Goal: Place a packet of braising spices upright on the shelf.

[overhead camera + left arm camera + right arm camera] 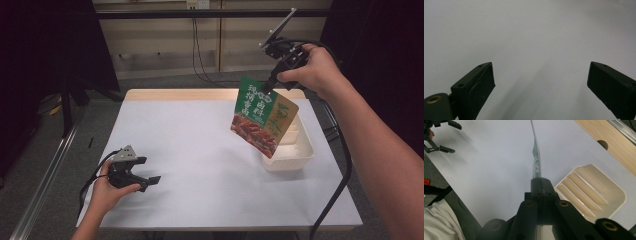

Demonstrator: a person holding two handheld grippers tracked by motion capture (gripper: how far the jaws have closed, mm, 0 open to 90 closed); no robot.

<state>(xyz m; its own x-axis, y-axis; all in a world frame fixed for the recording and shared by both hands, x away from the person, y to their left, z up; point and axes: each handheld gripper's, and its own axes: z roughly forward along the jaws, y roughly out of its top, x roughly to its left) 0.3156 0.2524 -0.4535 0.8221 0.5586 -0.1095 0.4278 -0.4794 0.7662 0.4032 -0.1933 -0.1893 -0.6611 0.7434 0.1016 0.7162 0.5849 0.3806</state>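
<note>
The right gripper (266, 86), raised at the table's far right, pinches the top edge of a green food pouch (264, 116) hanging over a white ribbed tray (300, 150). The left gripper (145, 177) rests near-left on the pale table (190, 150), jaws spread and empty. Dark curtains flank the room.

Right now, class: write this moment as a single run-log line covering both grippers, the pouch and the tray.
right gripper: shut on green food pouch, held above table | left gripper: open, empty, low over table | white tray: empty
</note>
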